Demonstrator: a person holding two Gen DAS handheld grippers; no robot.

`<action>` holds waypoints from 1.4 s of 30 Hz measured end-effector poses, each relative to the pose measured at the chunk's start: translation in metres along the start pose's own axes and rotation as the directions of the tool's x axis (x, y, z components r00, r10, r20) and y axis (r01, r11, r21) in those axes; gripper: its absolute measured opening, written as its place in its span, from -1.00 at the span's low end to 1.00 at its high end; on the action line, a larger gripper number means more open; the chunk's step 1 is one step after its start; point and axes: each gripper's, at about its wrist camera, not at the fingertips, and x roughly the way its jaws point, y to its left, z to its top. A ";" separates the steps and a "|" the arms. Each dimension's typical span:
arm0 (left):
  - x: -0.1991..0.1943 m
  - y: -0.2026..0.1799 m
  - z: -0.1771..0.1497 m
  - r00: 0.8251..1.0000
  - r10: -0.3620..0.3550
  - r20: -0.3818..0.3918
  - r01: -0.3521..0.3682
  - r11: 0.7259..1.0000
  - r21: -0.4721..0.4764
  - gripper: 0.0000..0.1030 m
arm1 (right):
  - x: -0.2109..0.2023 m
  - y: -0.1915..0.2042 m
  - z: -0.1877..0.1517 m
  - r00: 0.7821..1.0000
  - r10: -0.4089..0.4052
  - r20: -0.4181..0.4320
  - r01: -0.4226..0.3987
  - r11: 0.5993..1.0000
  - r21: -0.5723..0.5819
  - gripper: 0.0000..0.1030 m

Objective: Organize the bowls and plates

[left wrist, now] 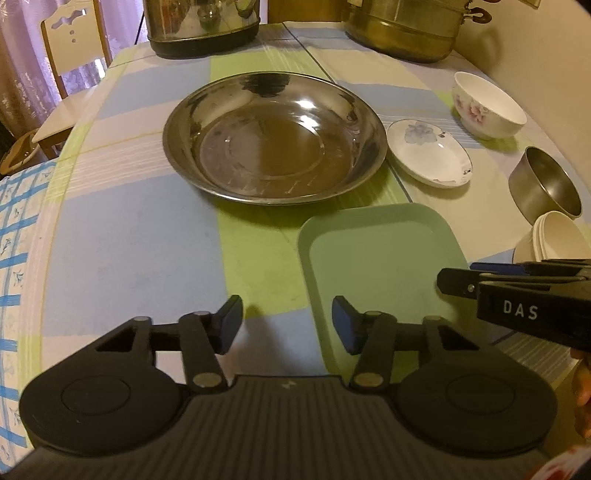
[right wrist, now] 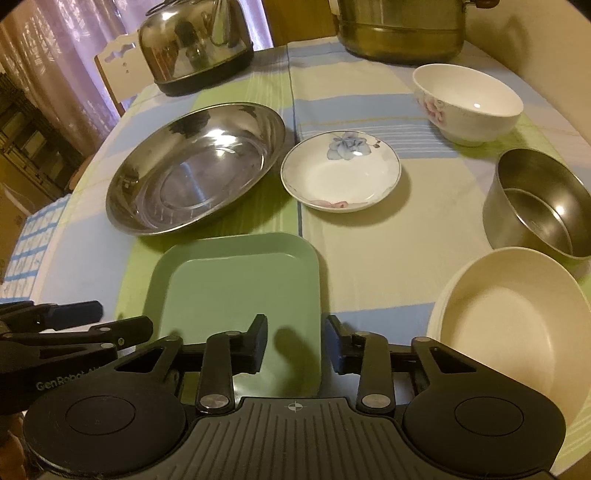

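Plates and bowls spread over a table (right wrist: 369, 258) under a checked cloth of blue, green and cream. Nearest both pairs of fingers: one square green tray-plate (right wrist: 236, 291), matte plastic with rounded corners and a raised rim. Left gripper (left wrist: 287, 328) held open and empty, its right finger above the tray's near left edge, its left finger over bare cloth. Right gripper (right wrist: 296, 343) likewise open, holding nothing, left finger over the tray's near right part, right finger just past its right edge; no contact to be made out in either view.

Beyond the tray: one wide, shallow steel plate (right wrist: 195, 170), polished and reflective, round. Just beside it on the right, close but whether touching cannot be told: one small white ceramic saucer (right wrist: 341, 171) with a blue flower print and a chipped rim. Farther right: one white ceramic bowl (right wrist: 467, 103) with pink flowers, upright. Nearer, by the table edge: one straight-walled steel bowl (right wrist: 539, 203), and next to it a cream bowl (right wrist: 513, 325), smooth and round, seemingly the top of a nested stack, number unclear.

At the far side: one shiny steel kettle (right wrist: 195, 44) on a dark base and one brass-toned pot (right wrist: 402, 33).
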 end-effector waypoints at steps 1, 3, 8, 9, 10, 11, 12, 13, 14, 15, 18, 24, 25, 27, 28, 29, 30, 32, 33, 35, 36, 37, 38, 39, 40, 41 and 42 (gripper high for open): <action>0.001 -0.001 0.001 1.000 -0.006 -0.001 0.006 1.000 -0.002 -0.19 | 0.001 0.000 0.000 1.000 -0.003 0.000 0.003 1.000 -0.004 -0.36; 0.004 -0.002 0.001 1.000 -0.013 -0.003 0.013 1.000 -0.002 -0.29 | 0.003 0.000 0.001 1.000 -0.004 -0.004 0.004 1.000 -0.009 -0.39; 0.009 -0.006 0.002 1.000 -0.026 -0.014 0.026 1.000 -0.004 -0.49 | 0.005 0.000 0.002 1.000 -0.006 -0.002 0.006 1.000 -0.026 -0.50; 0.010 -0.007 0.002 0.999 -0.029 -0.016 0.029 1.000 -0.005 -0.58 | 0.005 0.000 0.002 1.000 -0.006 -0.001 0.006 1.000 -0.030 -0.55; 0.011 -0.008 0.002 0.999 -0.033 -0.019 0.032 0.999 -0.007 -0.65 | 0.005 -0.001 0.002 1.000 -0.006 -0.001 0.006 0.999 -0.036 -0.57; 0.011 -0.008 0.002 0.999 -0.036 -0.023 0.035 0.999 -0.010 -0.66 | 0.005 -0.001 0.002 1.000 -0.004 -0.002 0.004 0.999 -0.039 -0.62; 0.012 -0.009 0.002 0.999 -0.037 -0.025 0.037 0.999 -0.014 -0.70 | 0.005 -0.002 0.002 1.000 0.000 -0.003 0.000 0.999 -0.042 -0.66; 0.013 -0.010 0.002 0.999 -0.037 -0.028 0.036 0.999 -0.019 -0.71 | 0.006 -0.003 0.002 1.000 0.001 -0.003 -0.001 0.999 -0.044 -0.69; 0.013 -0.010 0.001 0.999 -0.032 -0.025 0.032 0.999 -0.021 -0.71 | 0.006 -0.003 0.002 1.000 0.002 -0.003 -0.002 0.999 -0.047 -0.74; 0.013 -0.011 0.001 0.999 -0.028 -0.023 0.028 0.999 -0.022 -0.73 | 0.006 -0.004 0.002 1.000 0.003 -0.003 -0.003 0.999 -0.052 -0.77; 0.012 -0.010 0.000 1.000 -0.018 -0.020 0.017 0.999 -0.036 -0.81 | 0.006 -0.005 0.002 1.000 0.002 -0.004 -0.002 0.997 -0.071 -0.87; 0.005 -0.007 -0.002 1.000 0.000 -0.014 -0.001 0.997 -0.079 -0.87 | 0.004 -0.008 0.005 0.999 0.036 -0.019 -0.038 0.995 -0.087 -0.91; 0.003 -0.008 -0.003 1.000 0.006 -0.011 -0.007 0.996 -0.085 -0.87 | 0.003 -0.009 0.005 0.999 0.043 -0.020 -0.045 0.995 -0.093 -0.91; -0.002 -0.009 -0.005 1.000 0.018 -0.008 -0.018 0.995 -0.102 -0.87 | 0.001 -0.009 0.006 0.998 0.059 -0.028 -0.062 0.993 -0.102 -0.91; -0.004 -0.009 -0.006 1.000 0.024 -0.007 -0.024 0.993 -0.112 -0.87 | 0.000 -0.009 0.007 0.997 0.069 -0.031 -0.072 0.992 -0.106 -0.91; -0.007 -0.009 -0.007 1.000 0.029 -0.006 -0.030 0.992 -0.123 -0.87 | -0.002 -0.009 0.007 0.996 0.077 -0.035 -0.080 0.990 -0.113 -0.91; -0.011 -0.009 -0.009 0.999 0.034 -0.005 -0.035 0.990 -0.134 -0.87 | -0.004 -0.009 0.008 0.995 0.087 -0.040 -0.091 0.988 -0.122 -0.91; -0.018 -0.011 -0.011 0.999 0.046 0.000 -0.045 0.987 -0.155 -0.87 | -0.008 -0.009 0.009 0.993 0.105 -0.046 -0.110 0.985 -0.136 -0.91; -0.022 -0.012 -0.013 0.999 0.051 0.002 -0.050 0.985 -0.167 -0.87 | -0.010 -0.009 0.010 0.992 0.116 -0.048 -0.122 0.982 -0.144 -0.91; -0.029 -0.014 -0.016 0.998 0.062 0.007 -0.060 0.980 -0.192 -0.87 | -0.016 -0.010 0.012 0.989 0.135 -0.052 -0.142 0.977 -0.159 -0.91; -0.033 -0.015 -0.017 0.998 0.068 0.011 -0.065 0.977 -0.205 -0.87 | -0.019 -0.010 0.013 0.988 0.147 -0.053 -0.154 0.974 -0.167 -0.91; -0.036 -0.016 -0.018 0.997 0.074 0.015 -0.069 0.973 -0.219 -0.87 | -0.021 -0.011 0.014 0.986 0.158 -0.053 -0.165 0.971 -0.175 -0.91; -0.040 -0.017 -0.019 0.997 0.080 0.019 -0.073 0.970 -0.234 -0.87 | -0.024 -0.011 0.016 0.984 0.168 -0.052 -0.174 0.967 -0.184 -0.91; -0.042 -0.019 -0.019 0.996 0.085 0.023 -0.077 0.967 -0.244 -0.87 | -0.027 -0.012 0.017 0.983 0.178 -0.051 -0.185 0.963 -0.194 -0.91; -0.045 -0.021 -0.019 0.995 0.092 0.028 -0.081 0.963 -0.256 -0.87 | -0.030 -0.013 0.019 0.981 0.187 -0.050 -0.194 0.960 -0.203 -0.91; -0.048 -0.023 -0.019 0.994 0.101 0.036 -0.088 0.961 -0.263 -0.87 | -0.032 -0.013 0.020 0.980 0.195 -0.050 -0.201 0.956 -0.212 -0.91; -0.051 -0.026 -0.018 0.993 0.110 0.043 -0.095 0.959 -0.268 -0.87 | -0.034 -0.014 0.022 0.978 0.203 -0.048 -0.208 0.953 -0.221 -0.91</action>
